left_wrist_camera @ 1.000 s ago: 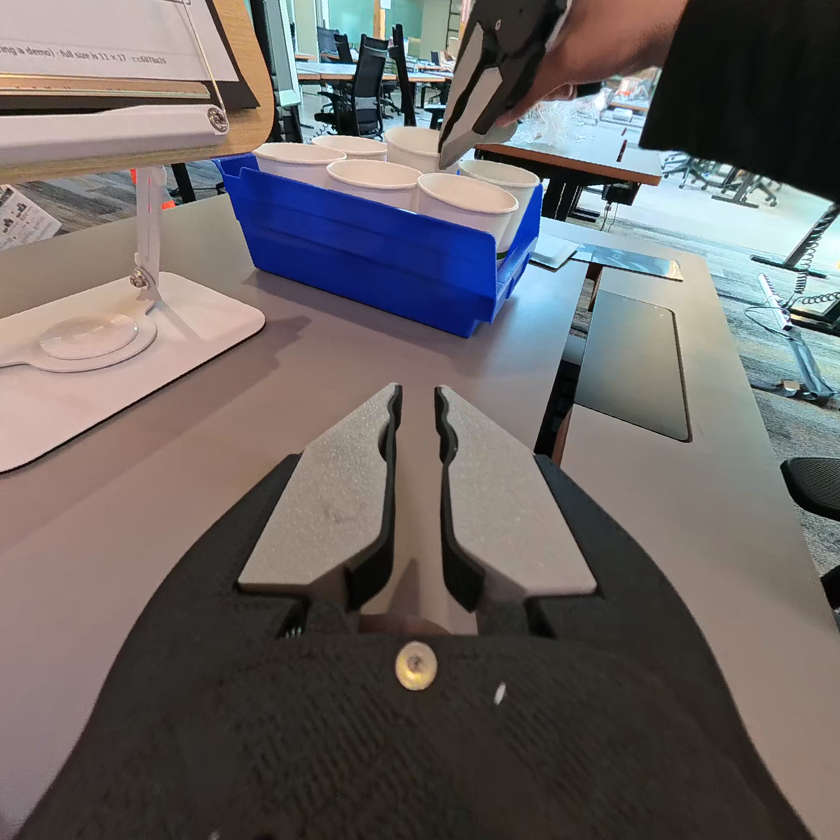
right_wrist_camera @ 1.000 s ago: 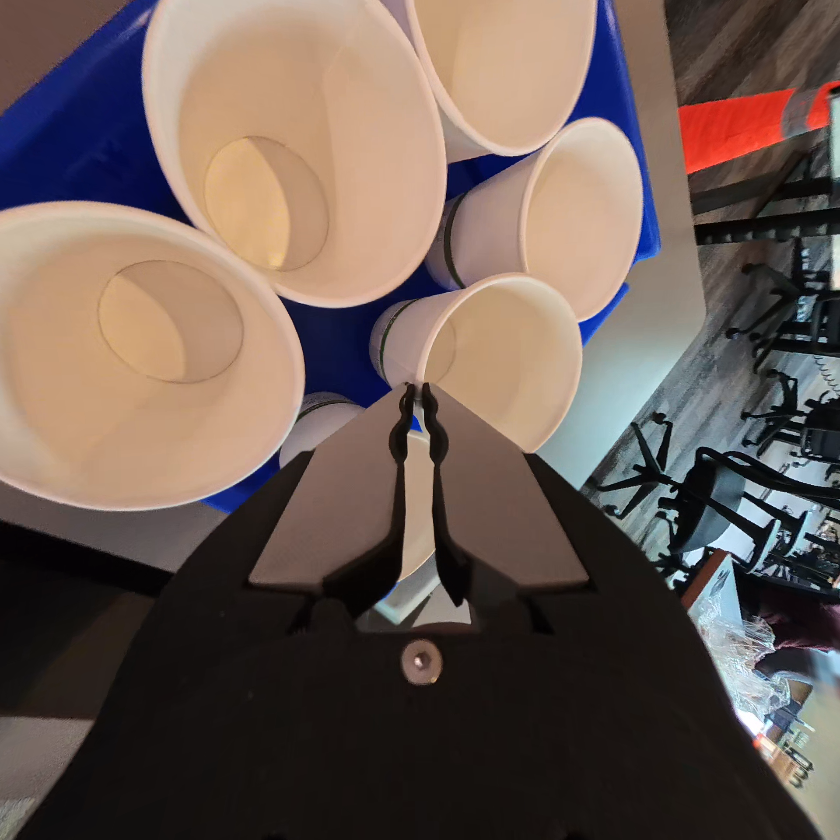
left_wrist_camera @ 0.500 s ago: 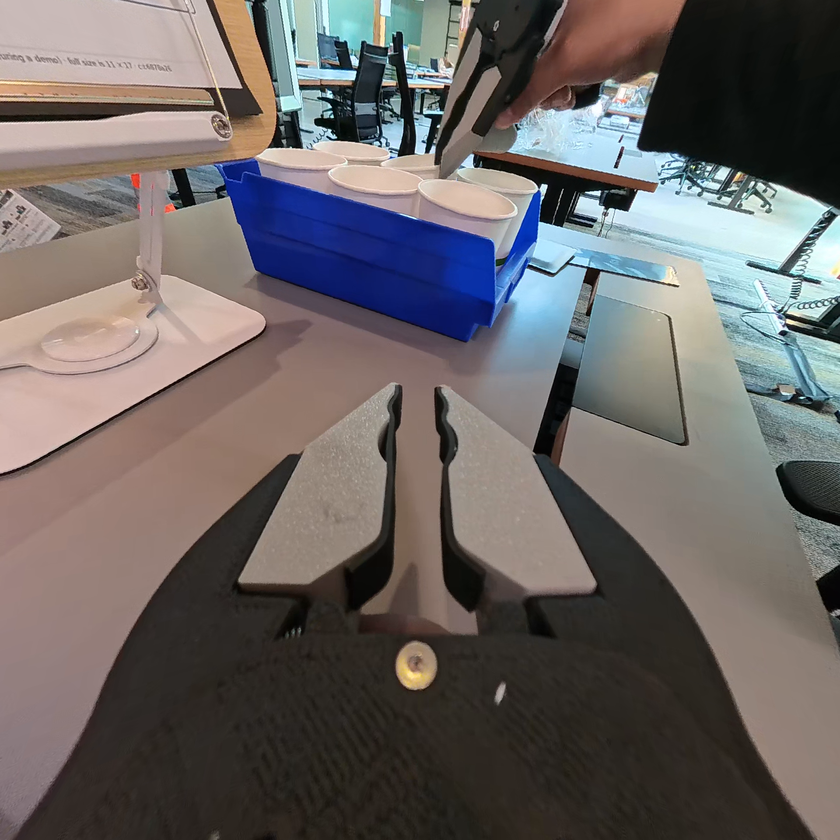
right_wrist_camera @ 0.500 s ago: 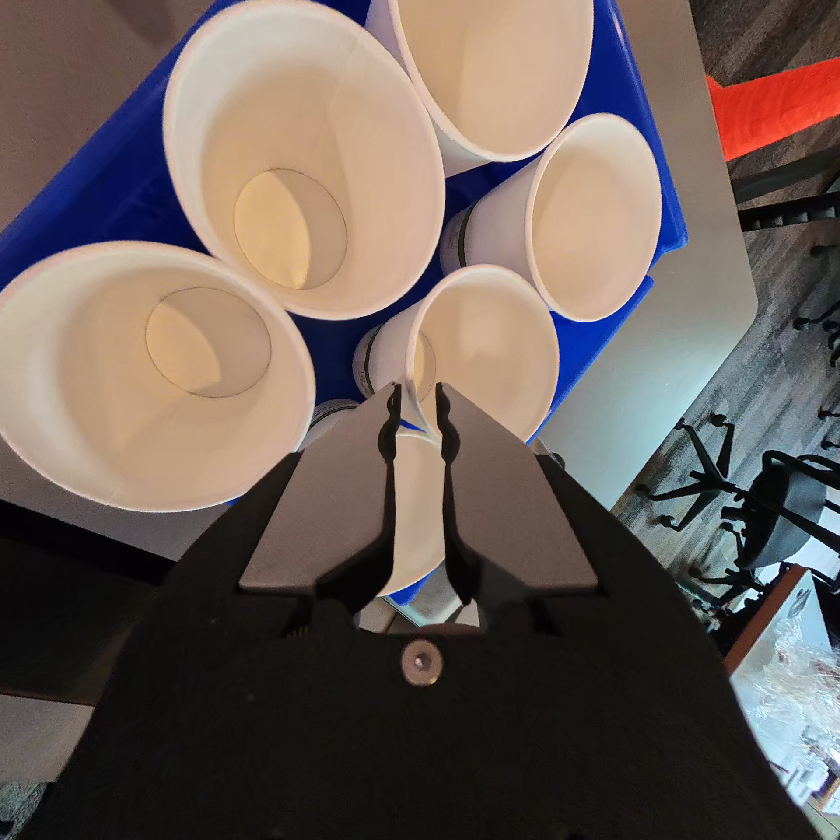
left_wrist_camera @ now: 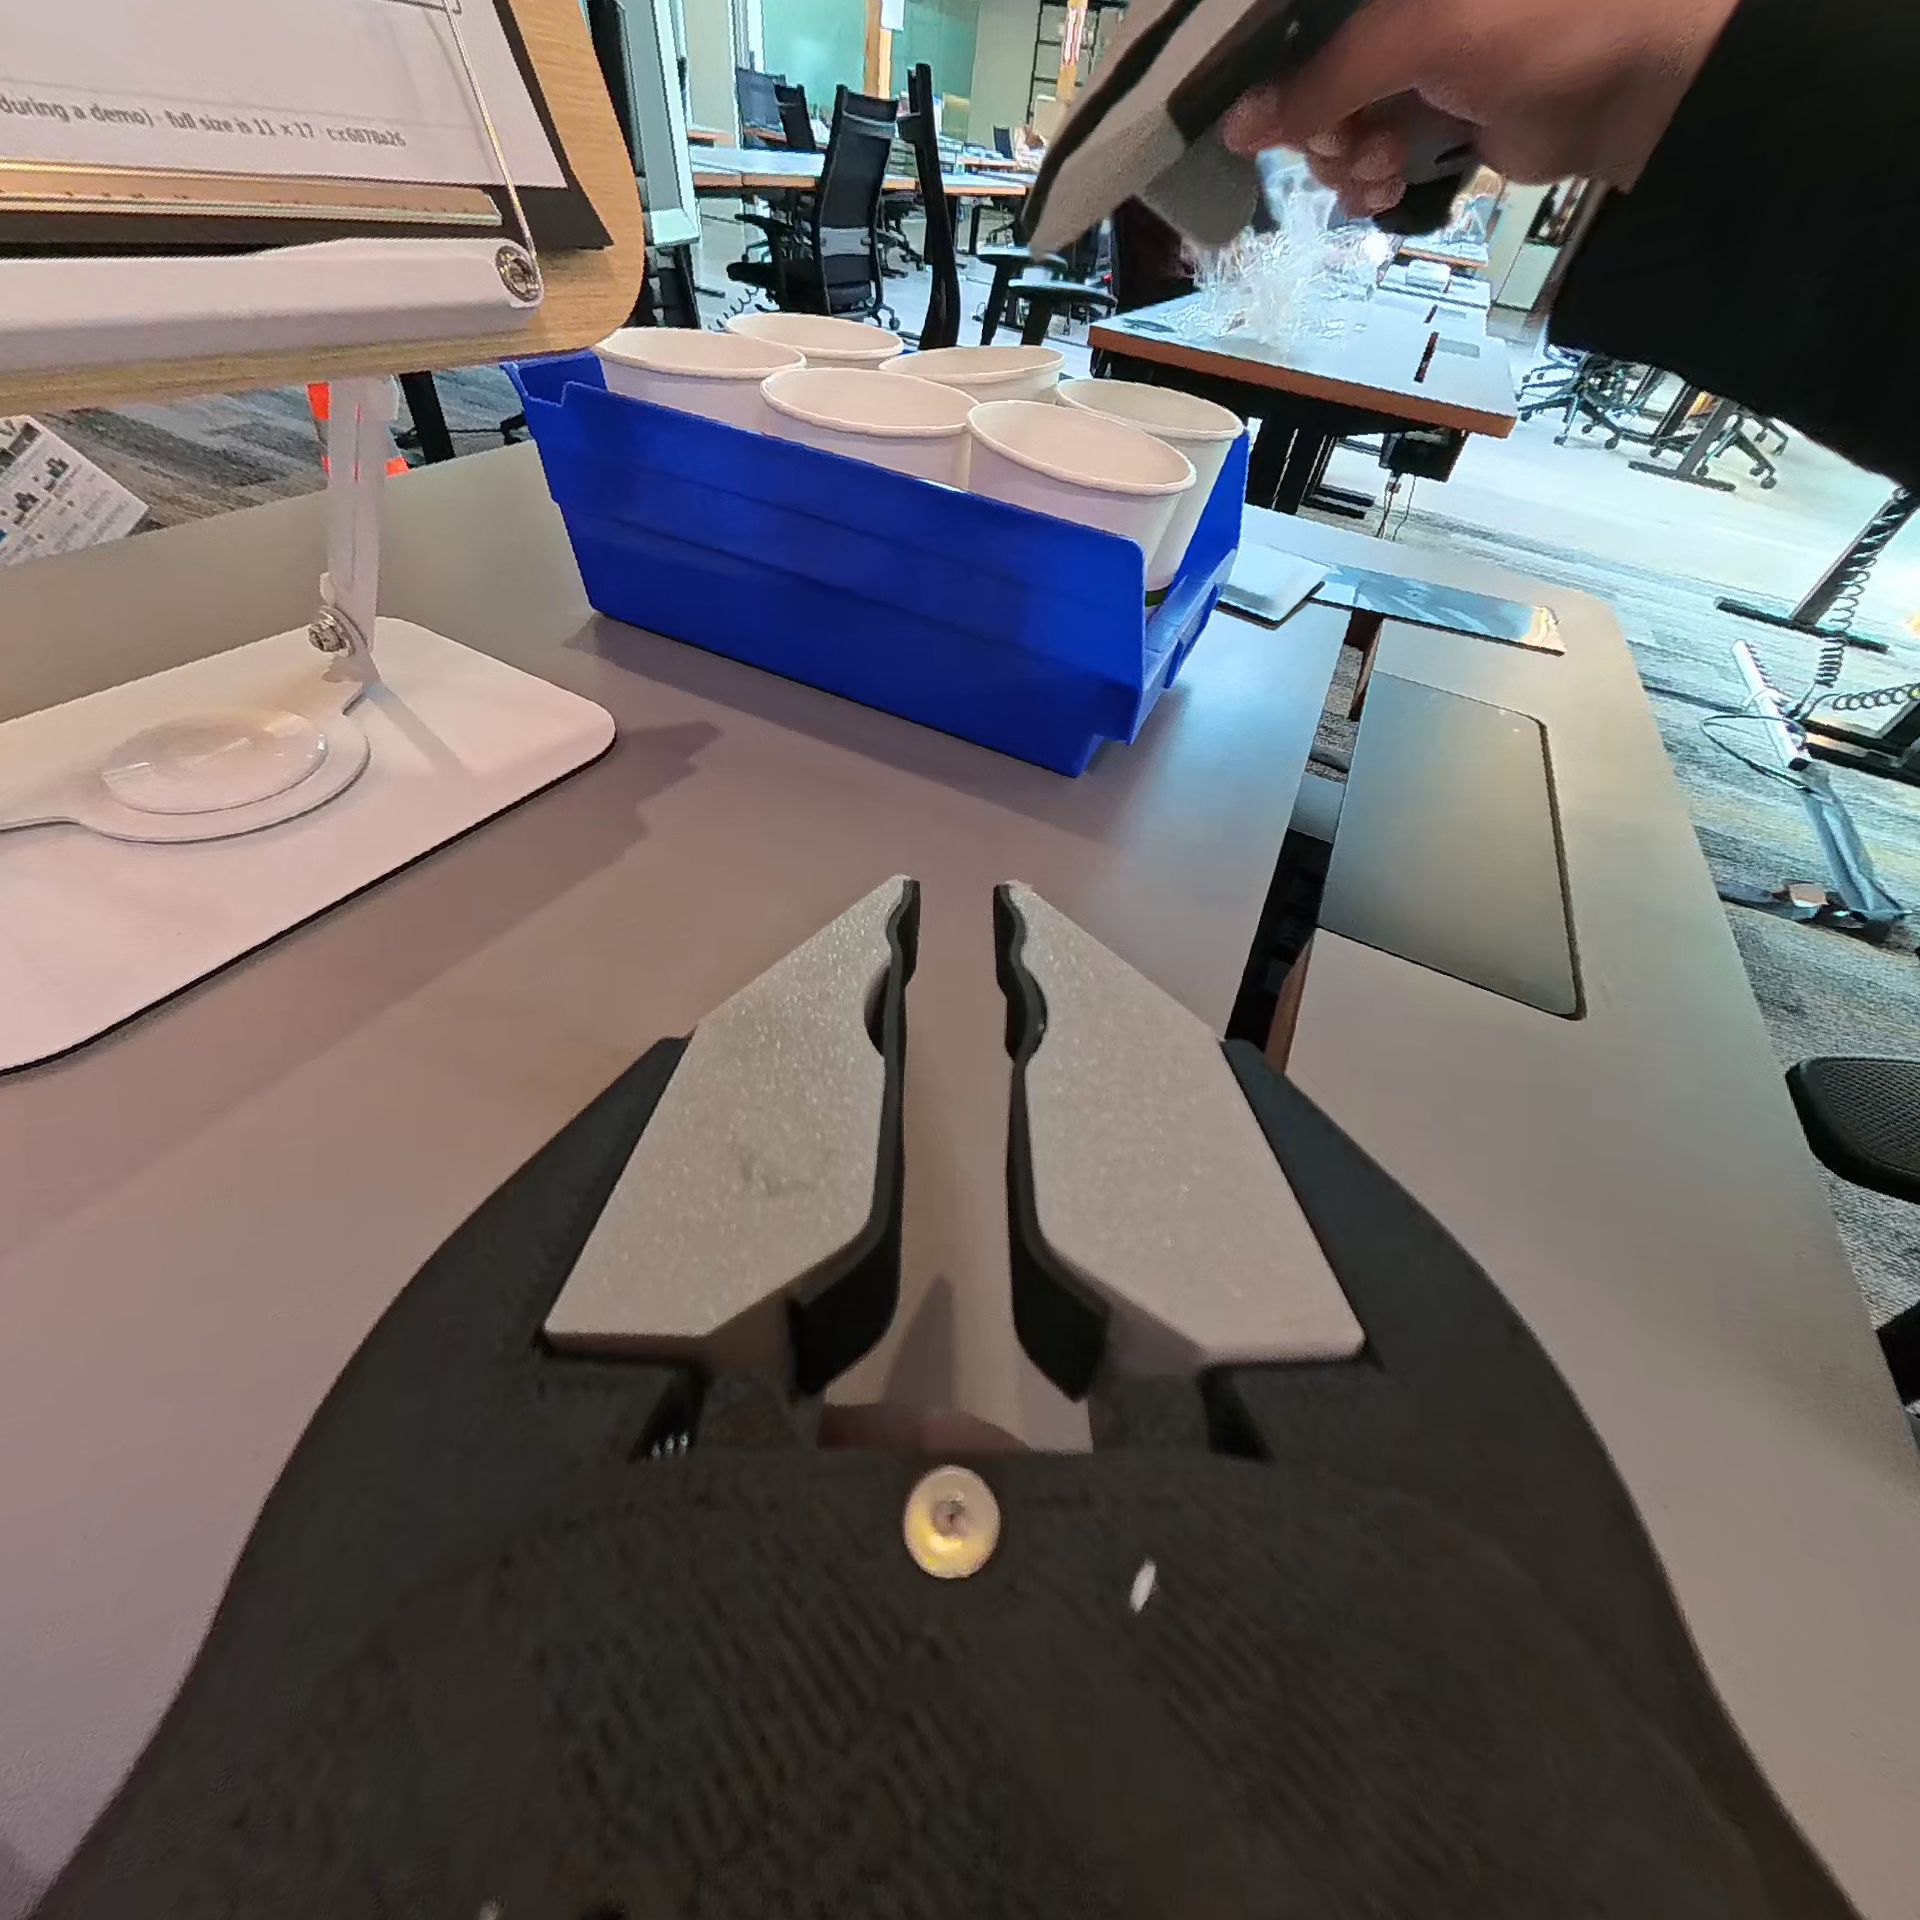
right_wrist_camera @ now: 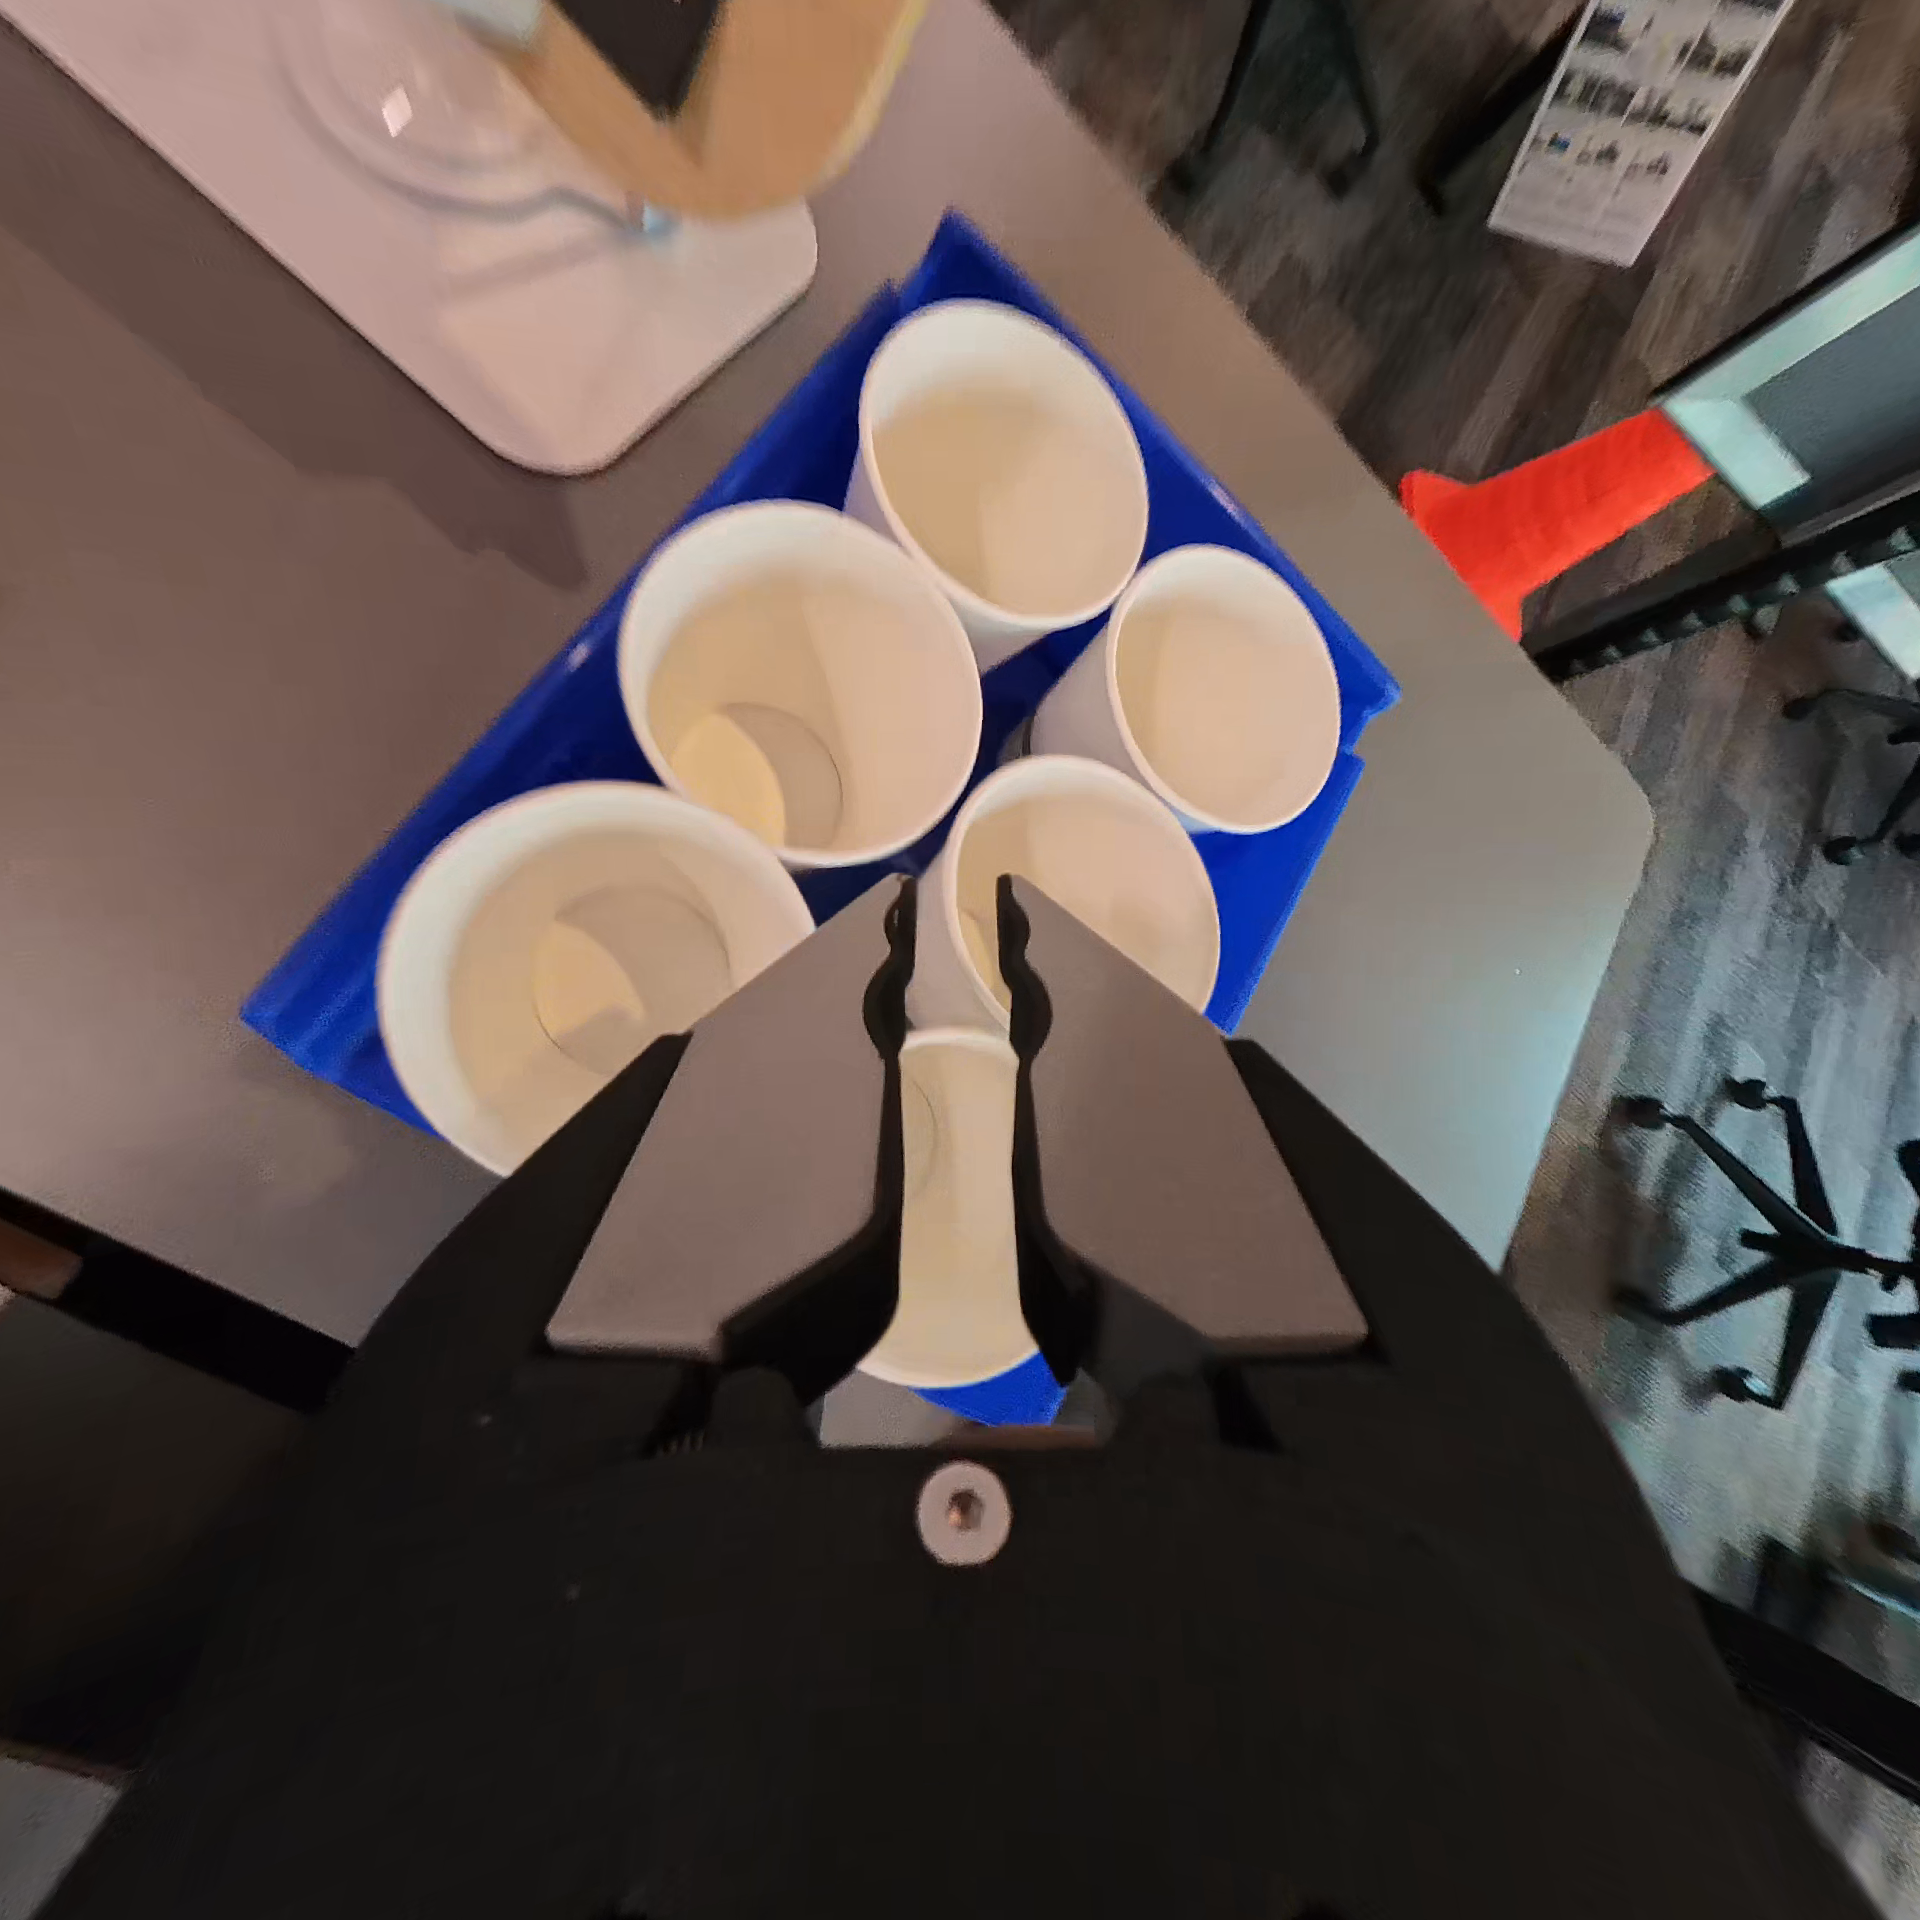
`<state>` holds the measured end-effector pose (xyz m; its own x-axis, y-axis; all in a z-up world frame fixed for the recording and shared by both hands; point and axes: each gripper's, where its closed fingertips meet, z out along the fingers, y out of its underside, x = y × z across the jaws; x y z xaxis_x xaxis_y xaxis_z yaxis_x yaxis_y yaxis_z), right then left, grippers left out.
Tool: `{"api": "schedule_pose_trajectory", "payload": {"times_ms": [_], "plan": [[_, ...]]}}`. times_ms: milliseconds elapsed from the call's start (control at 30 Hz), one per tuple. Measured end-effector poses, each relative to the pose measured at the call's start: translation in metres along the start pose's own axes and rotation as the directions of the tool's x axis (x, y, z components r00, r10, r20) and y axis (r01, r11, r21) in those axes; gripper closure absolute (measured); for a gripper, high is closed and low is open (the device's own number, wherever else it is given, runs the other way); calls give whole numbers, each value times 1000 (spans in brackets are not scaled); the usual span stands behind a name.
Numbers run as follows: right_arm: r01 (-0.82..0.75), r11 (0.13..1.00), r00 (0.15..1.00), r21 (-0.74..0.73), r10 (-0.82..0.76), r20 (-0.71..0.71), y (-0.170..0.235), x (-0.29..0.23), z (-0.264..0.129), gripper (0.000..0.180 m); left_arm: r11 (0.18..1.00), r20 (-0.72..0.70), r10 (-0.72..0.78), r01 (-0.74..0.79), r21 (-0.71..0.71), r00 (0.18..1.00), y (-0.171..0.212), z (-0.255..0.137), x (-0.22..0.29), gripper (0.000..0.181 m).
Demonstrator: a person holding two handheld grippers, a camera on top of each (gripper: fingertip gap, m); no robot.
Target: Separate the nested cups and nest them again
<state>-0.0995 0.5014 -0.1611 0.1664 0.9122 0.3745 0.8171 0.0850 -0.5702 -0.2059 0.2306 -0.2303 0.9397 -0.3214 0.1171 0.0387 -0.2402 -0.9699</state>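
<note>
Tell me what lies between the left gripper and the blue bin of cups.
Only bare grey table separates the left gripper from the blue bin in the left wrist view; the white stand base sits off to the side.

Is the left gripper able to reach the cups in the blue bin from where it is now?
Probably yes: bare table lies between the left gripper and the blue bin, and the cups stand open-topped.

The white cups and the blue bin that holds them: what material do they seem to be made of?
White cups: probably paper, matte, with thin walls and a rolled rim; any inner coating cannot be told. Blue bin: probably moulded plastic, smooth and slightly glossy, with stepped ridges along its side wall.
</note>
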Motion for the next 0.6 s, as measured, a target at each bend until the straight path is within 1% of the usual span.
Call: {"api": "schedule_pose_trajectory", "payload": {"times_ms": [100, 233, 300, 400, 533, 600], "plan": [[-80, 985, 997, 155, 79, 16, -20, -8, -17, 165, 1000, 4, -1, 1, -4, 1000, 1, 0, -1, 168], [-132, 938, 991, 321, 136, 12, -40, -20, -36, 151, 1000, 11, 0, 0, -7, 1000, 2, 1, -2, 167], [-146, 907, 988, 396, 154, 12, -48, -30, -47, 148, 1000, 14, -4, 4, -5, 1000, 1, 0, -3, 166], [-180, 833, 982, 524, 187, 41, -63, -49, -64, 147, 1000, 19, -7, 7, -2, 1000, 1, 0, -5, 165], [-258, 720, 963, 644, 247, 110, -80, -75, -80, 138, 1000, 29, -7, 7, -8, 1000, 3, 0, -7, 164], [-293, 664, 951, 688, 274, 140, -87, -89, -85, 134, 1000, 50, -26, 27, -5, 998, 3, 0, -11, 157]]}}
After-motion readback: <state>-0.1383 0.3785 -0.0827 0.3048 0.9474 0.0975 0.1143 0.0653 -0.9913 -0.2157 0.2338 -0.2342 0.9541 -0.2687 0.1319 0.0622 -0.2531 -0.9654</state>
